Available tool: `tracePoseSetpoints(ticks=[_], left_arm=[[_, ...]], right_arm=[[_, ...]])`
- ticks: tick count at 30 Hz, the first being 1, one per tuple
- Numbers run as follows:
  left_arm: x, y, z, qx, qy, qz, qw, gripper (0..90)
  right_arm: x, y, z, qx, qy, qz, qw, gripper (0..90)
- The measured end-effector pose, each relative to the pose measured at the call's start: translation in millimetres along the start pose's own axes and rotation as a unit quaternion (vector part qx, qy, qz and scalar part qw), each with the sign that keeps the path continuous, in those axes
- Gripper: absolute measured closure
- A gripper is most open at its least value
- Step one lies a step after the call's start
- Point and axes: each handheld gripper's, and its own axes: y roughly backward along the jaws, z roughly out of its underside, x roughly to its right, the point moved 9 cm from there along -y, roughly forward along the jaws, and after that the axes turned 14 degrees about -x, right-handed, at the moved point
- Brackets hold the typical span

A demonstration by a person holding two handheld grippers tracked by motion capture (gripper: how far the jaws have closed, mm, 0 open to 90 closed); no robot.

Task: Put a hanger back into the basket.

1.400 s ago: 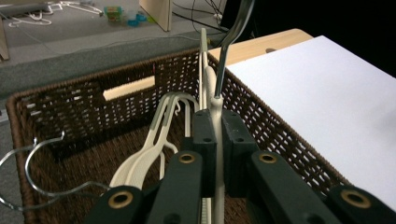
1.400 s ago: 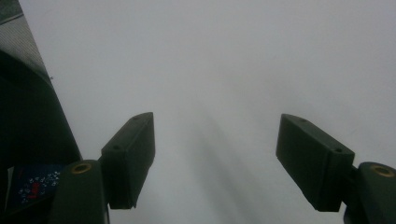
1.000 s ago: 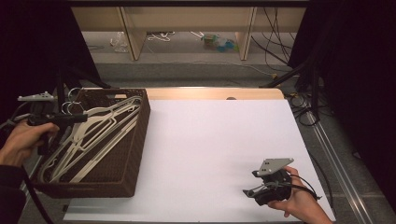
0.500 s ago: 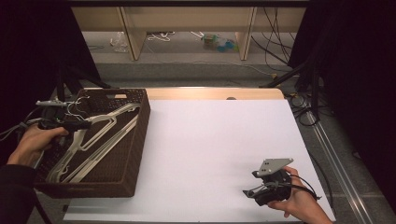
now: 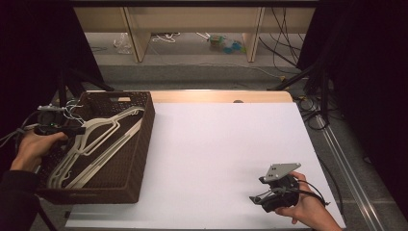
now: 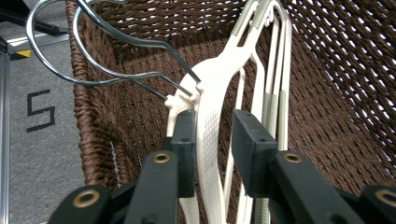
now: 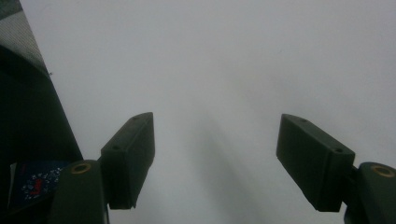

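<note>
Jaws of the left gripper [image 6: 212,140] have just been opening and stand apart around the neck of a cream hanger [image 6: 210,116]; the left pad is close against it, the right one clear. That hanger lies on others inside the brown basket [image 5: 139,159] at the counter's [image 5: 226,144] left. The right gripper [image 7: 217,158] rests low over bare white counter, jaws wide apart, nothing between them.

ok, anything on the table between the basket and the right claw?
No. In the high view, only bare white table lies between the wicker basket and the right claw.
</note>
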Motion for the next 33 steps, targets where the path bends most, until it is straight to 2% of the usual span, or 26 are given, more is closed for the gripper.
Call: tracePoseSetpoints(ticks=[2,3,4,5,6,7,8,9,12,14,16,19,21,23,24,25,26,28,29,30,31,32,33], left_arm=[[0.3,4.7,-3.9,0.017,-0.015,-0.007,0.9997,60.0],[-1.1,9.1,-5.1,0.020,-0.039,-0.016,0.9989,58.0],[1.6,13.2,-5.9,0.026,-0.040,-0.017,0.9987,55.7],[5.0,18.5,-5.4,0.029,-0.029,-0.021,0.9989,53.8],[10.8,22.5,-8.3,0.048,-0.011,-0.019,0.9986,51.0],[13.8,28.5,-8.9,0.052,-0.018,-0.023,0.9982,48.2],[19.0,34.0,-8.3,0.052,-0.017,-0.020,0.9983,46.2],[25.2,39.1,-10.5,0.067,-0.005,-0.019,0.9976,43.8],[44.3,53.2,-15.0,0.105,-0.006,-0.004,0.9944,40.7],[57.0,59.1,-14.7,0.113,-0.023,-0.014,0.9932,38.6],[73.9,63.7,-14.5,0.125,-0.038,-0.012,0.9914,37.5],[103.2,68.2,-14.3,0.143,-0.060,-0.004,0.9878,35.8],[122.7,70.4,-14.5,0.154,-0.076,0.005,0.9852,35.0],[143.0,71.7,-14.5,0.165,-0.079,0.032,0.9825,34.5],[152.7,72.1,-15.0,0.173,-0.084,0.048,0.9801,34.4],[162.9,71.7,-14.3,0.177,-0.077,0.061,0.9793,34.4],[170.9,71.6,-14.6,0.183,-0.088,0.064,0.9770,34.3],[188.4,72.0,-14.1,0.197,-0.098,0.072,0.9729,33.0],[197.1,71.8,-12.9,0.200,-0.100,0.078,0.9715,31.6],[205.3,71.2,-13.1,0.211,-0.110,0.085,0.9676,31.5],[213.4,69.9,-11.9,0.216,-0.112,0.091,0.9658,31.5],[221.4,68.2,-10.6,0.218,-0.112,0.099,0.9645,31.1],[228.6,66.7,-9.6,0.220,-0.118,0.105,0.9627,30.3]], right_arm=[[0.6,0.0,-0.5,0.002,-0.002,0.001,1.0000,28.9],[0.8,0.9,0.5,-0.004,0.000,-0.001,1.0000,28.9],[0.6,1.0,0.2,-0.002,-0.001,-0.002,1.0000,28.8],[0.7,1.0,0.0,-0.002,-0.002,-0.001,1.0000,28.8],[0.6,1.0,-0.2,-0.002,-0.001,-0.001,1.0000,28.8],[1.0,0.8,-0.4,-0.001,0.002,0.000,1.0000,28.6],[1.7,-0.3,-1.7,0.006,0.001,0.005,1.0000,28.3],[1.3,0.4,-1.1,0.002,0.000,0.002,1.0000,28.2],[2.1,1.2,-1.2,0.003,-0.002,0.005,1.0000,28.0],[2.0,1.2,-1.6,0.008,-0.006,0.007,0.9999,28.0],[3.5,1.6,-2.5,0.013,-0.004,0.012,0.9998,27.9],[4.3,2.8,-2.3,0.010,-0.006,0.011,0.9999,27.3],[5.9,2.1,-4.9,0.025,-0.011,0.019,0.9994,27.3],[8.3,2.8,-6.6,0.033,-0.009,0.026,0.9991,27.2],[8.3,3.8,-6.5,0.032,-0.011,0.023,0.9992,27.2],[9.9,3.9,-8.1,0.040,-0.013,0.030,0.9986,27.2],[9.8,4.6,-8.6,0.044,-0.015,0.028,0.9985,27.2],[11.0,7.1,-8.2,0.040,-0.019,0.026,0.9987,27.2],[12.5,6.2,-10.5,0.054,-0.024,0.032,0.9978,27.2],[13.7,7.1,-10.4,0.053,-0.021,0.032,0.9978,27.2],[13.2,8.0,-10.6,0.052,-0.026,0.027,0.9980,27.1],[15.6,7.3,-13.8,0.069,-0.028,0.038,0.9966,27.0],[16.0,9.0,-13.7,0.067,-0.025,0.034,0.9968,27.0]])
